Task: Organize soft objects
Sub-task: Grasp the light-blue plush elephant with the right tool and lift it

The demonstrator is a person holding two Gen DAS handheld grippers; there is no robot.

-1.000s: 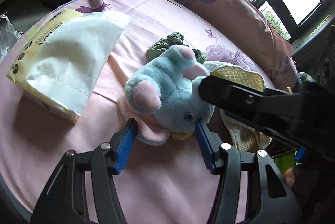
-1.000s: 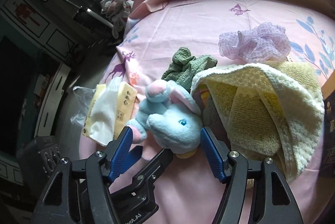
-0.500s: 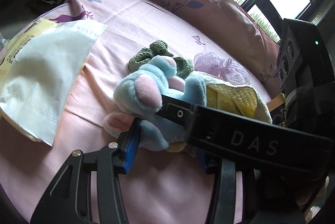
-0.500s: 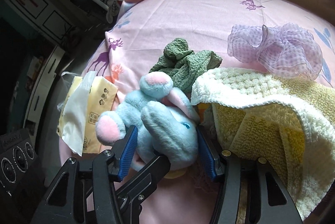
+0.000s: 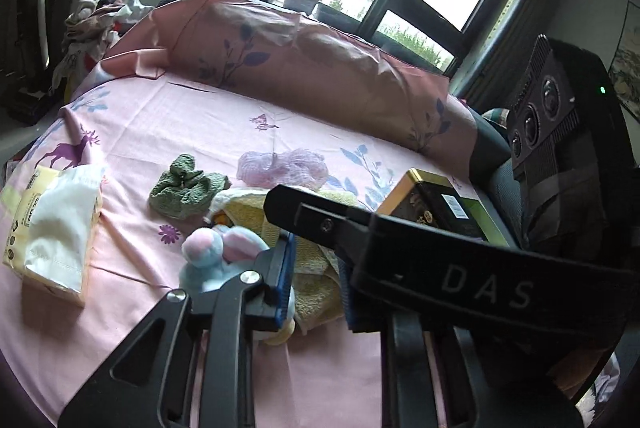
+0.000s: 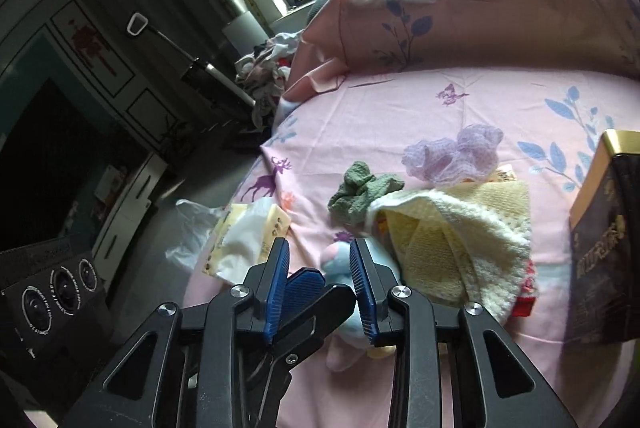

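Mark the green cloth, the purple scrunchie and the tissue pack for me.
green cloth (image 5: 184, 192), left wrist view, middle of the crumpled bundle.
purple scrunchie (image 6: 452, 155), right wrist view, centre of the ruffles.
tissue pack (image 5: 52, 228), left wrist view, on the white tissue on top.

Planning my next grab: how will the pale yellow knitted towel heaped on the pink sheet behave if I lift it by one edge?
The pale yellow knitted towel will probably be floppy: it lies in loose folds, so it should sag and unfold. Its open weave suggests easy grip. A red item peeks from beneath and may snag.
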